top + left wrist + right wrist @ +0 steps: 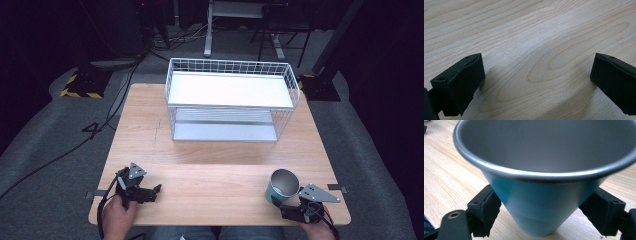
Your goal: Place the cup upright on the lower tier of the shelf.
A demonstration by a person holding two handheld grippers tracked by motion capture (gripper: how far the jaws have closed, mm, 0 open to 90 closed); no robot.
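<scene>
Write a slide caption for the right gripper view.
Right gripper clamps a teal, steel-lined cup near its base on the wooden table.

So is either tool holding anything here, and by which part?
The right tool grips the blue tapered metal cup by its lower side wall, one pad on each side. The left tool holds nothing; its jaws stand open over the wooden table.

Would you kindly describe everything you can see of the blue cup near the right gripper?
The blue cup is a tapered tumbler, wide at the mouth and narrow at the base, with a teal-blue outside, a grey metallic-looking inside and a rolled rim. It looks empty. It stands about upright on the wooden table, near the front right edge, well clear of the white wire rack. The right gripper is shut on it: its black pads press on the lower wall from both sides.
</scene>
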